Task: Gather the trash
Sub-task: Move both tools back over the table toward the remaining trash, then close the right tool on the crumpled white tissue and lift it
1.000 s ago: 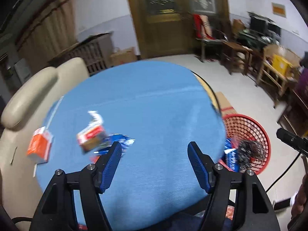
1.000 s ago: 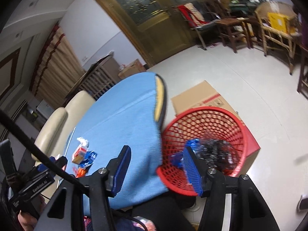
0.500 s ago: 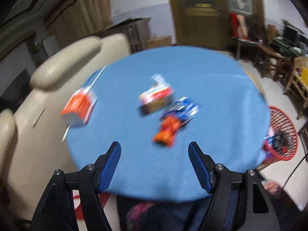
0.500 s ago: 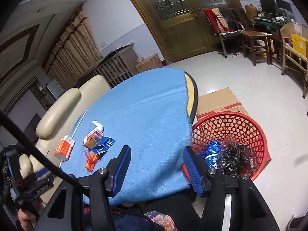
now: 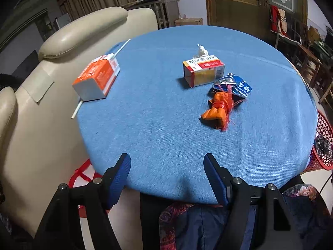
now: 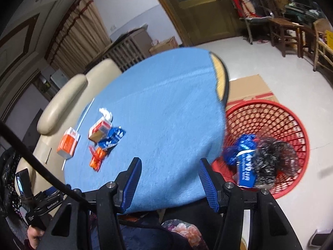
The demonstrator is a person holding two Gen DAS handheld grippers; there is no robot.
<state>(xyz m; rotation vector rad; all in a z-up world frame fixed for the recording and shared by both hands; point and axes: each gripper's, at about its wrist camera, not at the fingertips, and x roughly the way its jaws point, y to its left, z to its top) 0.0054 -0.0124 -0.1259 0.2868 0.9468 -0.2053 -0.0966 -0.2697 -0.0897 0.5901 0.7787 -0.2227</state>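
Observation:
On the round blue table point(image 5: 166, 137) lie an orange-and-white carton point(image 5: 96, 80), a red-and-yellow box point(image 5: 204, 69) with a white tissue point(image 5: 201, 51) behind it, a blue wrapper point(image 5: 235, 85) and an orange net-wrapped scrap point(image 5: 218, 109). My left gripper point(image 5: 167, 162) is open and empty over the table's near edge. My right gripper point(image 6: 169, 168) is open and empty over the near right edge. The red mesh basket point(image 6: 287, 120) stands on the floor to the right, holding blue packets and a dark wad. The same litter shows in the right wrist view point(image 6: 104, 133).
A cream leather sofa point(image 5: 41, 95) stands against the table's left side. A white straw point(image 5: 100, 75) lies under the carton at the table edge. A flattened cardboard box point(image 6: 249, 89) lies behind the basket. Wooden chairs point(image 6: 285, 27) stand at the far right.
My left gripper has swung left from the basket side and now faces the litter from the table's near edge. My right gripper has turned left and tilted. Both stay open.

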